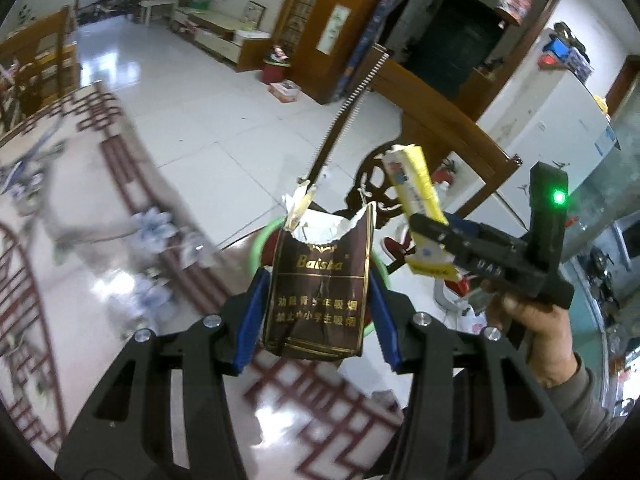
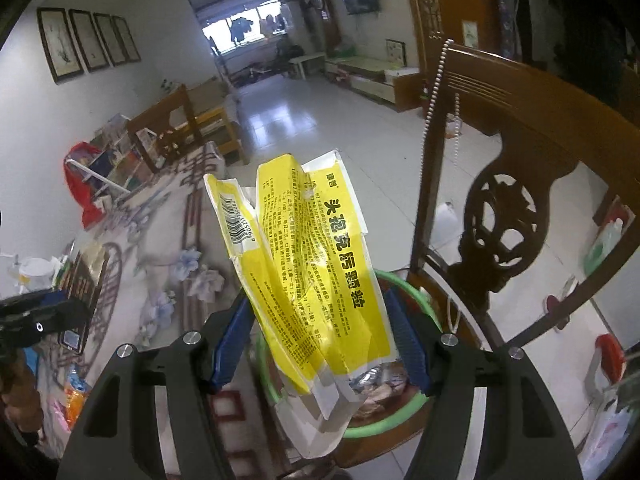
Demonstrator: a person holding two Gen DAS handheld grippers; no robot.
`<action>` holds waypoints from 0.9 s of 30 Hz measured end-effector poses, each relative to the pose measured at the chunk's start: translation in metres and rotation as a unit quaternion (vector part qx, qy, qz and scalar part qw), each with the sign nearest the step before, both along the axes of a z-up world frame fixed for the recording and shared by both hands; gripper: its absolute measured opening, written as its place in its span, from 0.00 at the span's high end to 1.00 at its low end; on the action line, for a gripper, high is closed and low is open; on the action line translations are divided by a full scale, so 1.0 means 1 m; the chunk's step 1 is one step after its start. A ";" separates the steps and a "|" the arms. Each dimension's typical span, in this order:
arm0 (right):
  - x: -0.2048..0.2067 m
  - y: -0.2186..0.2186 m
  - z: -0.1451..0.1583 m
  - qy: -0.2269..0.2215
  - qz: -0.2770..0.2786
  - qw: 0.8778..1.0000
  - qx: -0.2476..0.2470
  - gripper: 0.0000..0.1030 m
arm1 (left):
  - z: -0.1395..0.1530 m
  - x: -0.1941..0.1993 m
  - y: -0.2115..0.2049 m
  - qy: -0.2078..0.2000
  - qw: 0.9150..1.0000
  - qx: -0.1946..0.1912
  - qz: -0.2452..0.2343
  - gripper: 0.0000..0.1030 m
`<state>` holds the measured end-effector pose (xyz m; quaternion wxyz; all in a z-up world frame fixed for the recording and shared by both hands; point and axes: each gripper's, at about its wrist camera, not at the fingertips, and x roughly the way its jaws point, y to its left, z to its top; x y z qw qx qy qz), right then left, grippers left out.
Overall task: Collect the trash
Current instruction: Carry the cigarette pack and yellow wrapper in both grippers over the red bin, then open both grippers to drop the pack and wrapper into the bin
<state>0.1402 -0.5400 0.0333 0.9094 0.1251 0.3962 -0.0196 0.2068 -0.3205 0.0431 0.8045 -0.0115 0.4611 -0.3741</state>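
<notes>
The left gripper [image 1: 318, 300] is clamping a torn brown cigarette pack [image 1: 320, 280] above the worktop [image 1: 100, 240]. The right gripper [image 2: 320, 340] is pinching a crumpled yellow box [image 2: 308, 264] over the green-rimmed bin [image 2: 416, 400] beside the wooden chair [image 2: 504, 216].

A glossy white tiled floor [image 2: 280, 120] runs past a carved dark wooden chair [image 2: 504, 216] toward a bright far window [image 2: 240, 28].
</notes>
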 end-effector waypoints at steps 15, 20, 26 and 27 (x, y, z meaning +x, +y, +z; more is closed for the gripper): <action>-0.002 -0.016 -0.013 0.026 -0.017 0.999 0.005 0.38 | -0.046 0.034 -0.063 0.079 0.997 -0.011 -0.002 0.54; 0.001 -0.017 -0.016 0.033 -0.020 0.999 0.004 0.37 | -0.049 0.043 -0.075 0.093 0.996 -0.012 -0.003 0.54; 0.001 -0.020 -0.017 0.036 -0.027 0.999 0.004 0.36 | -0.049 0.051 -0.080 0.103 0.994 -0.017 0.006 0.26; 0.002 -0.021 -0.018 0.037 -0.027 0.999 0.006 0.35 | -0.048 0.051 -0.078 0.101 0.995 -0.019 0.012 0.24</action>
